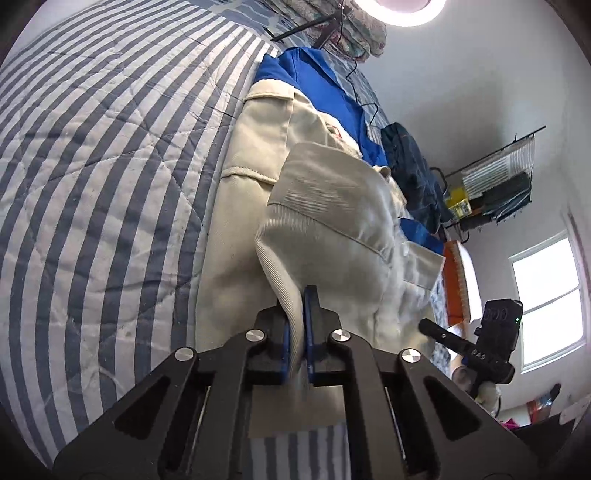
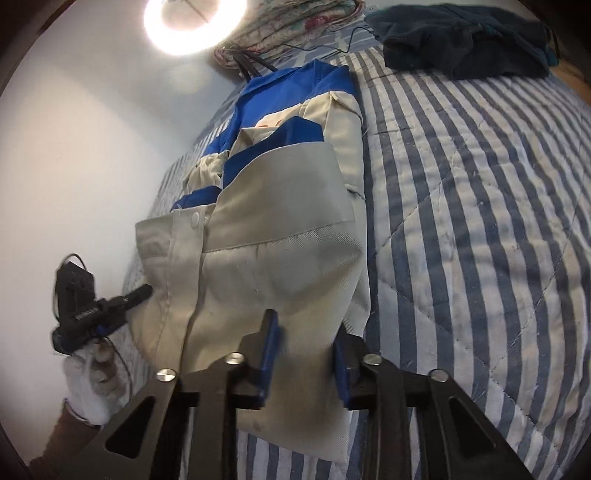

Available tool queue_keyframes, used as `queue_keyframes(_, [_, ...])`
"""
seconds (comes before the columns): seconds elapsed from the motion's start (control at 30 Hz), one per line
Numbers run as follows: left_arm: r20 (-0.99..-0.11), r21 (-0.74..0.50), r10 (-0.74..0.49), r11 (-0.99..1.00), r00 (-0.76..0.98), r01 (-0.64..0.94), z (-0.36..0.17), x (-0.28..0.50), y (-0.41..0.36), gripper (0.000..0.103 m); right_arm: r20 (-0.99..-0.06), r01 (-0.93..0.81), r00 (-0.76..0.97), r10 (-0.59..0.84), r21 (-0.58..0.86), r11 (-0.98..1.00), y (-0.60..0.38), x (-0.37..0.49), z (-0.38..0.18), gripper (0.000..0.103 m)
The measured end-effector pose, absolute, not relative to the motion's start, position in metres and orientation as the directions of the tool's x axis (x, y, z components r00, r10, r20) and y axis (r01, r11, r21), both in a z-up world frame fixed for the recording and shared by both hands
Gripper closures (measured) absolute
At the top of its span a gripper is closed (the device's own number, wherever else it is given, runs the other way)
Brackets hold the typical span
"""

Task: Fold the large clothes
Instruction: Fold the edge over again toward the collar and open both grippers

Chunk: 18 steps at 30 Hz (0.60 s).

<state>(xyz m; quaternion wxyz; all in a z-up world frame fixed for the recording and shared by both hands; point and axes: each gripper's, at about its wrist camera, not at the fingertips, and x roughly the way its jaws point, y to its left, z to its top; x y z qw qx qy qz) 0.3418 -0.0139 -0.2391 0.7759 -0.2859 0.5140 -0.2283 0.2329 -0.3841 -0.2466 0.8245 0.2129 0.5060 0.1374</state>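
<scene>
The jacket (image 1: pixel 258 206) lies on the bed (image 1: pixel 92 184), sides folded in. The left tool (image 1: pixel 295 332) is clamped on its hem; the right tool (image 2: pixel 304 354) stands apart around the hem. The lengthwise fold remains.

Striped quilted bed (image 2: pixel 480 221), beige-and-blue jacket (image 2: pixel 288 206), dark garment (image 2: pixel 461 40) on it

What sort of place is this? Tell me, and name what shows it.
Most likely a bedroom in a home. A bed with a blue-and-white striped quilted cover fills both views, a floral folded quilt lies at its far end, and a bright window sits in a plain white wall.
</scene>
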Motion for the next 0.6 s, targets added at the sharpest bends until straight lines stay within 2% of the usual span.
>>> queue_keyframes(0.1, [-0.649,-0.691,-0.654,0.72,0.389,0.058,-0.226,0.32,-0.004,0.101,-0.775,-0.071,0.462,0.432,0.453,0.889,-0.375,0.23,-0.231,0.096])
queue_keyframes(0.2, [-0.678,-0.66,-0.609,0.751,0.411,0.025,-0.236,0.316,0.002,0.101,-0.761,-0.113,0.461,0.457,0.461,0.88,-0.373,0.227,-0.221,0.097])
queue_keyframes(0.27, [-0.732,-0.62,-0.57,0.785,0.375,-0.017,-0.258,0.328,-0.002,0.1,-0.802,-0.098,0.432,0.413,0.413,0.905,-0.369,0.234,-0.232,0.097])
queue_keyframes(0.33, [-0.748,-0.596,-0.545,0.802,0.379,-0.023,-0.261,0.336,-0.006,0.094,-0.849,-0.062,0.384,0.362,0.368,0.928,-0.368,0.242,-0.251,0.097])
queue_keyframes(0.37, [-0.75,-0.588,-0.535,0.809,0.389,-0.021,-0.258,0.336,-0.006,0.093,-0.854,-0.062,0.383,0.352,0.357,0.932,-0.366,0.243,-0.253,0.096])
queue_keyframes(0.47, [-0.749,-0.556,-0.485,0.831,0.451,-0.029,-0.238,0.327,0.003,0.072,-0.846,-0.049,0.422,0.325,0.337,0.94,-0.372,0.235,-0.241,0.082])
queue_keyframes(0.6, [-0.7,-0.514,-0.463,0.855,0.543,0.067,-0.207,0.32,0.001,0.072,-0.783,-0.102,0.529,0.329,0.326,0.94,-0.377,0.219,-0.21,0.082])
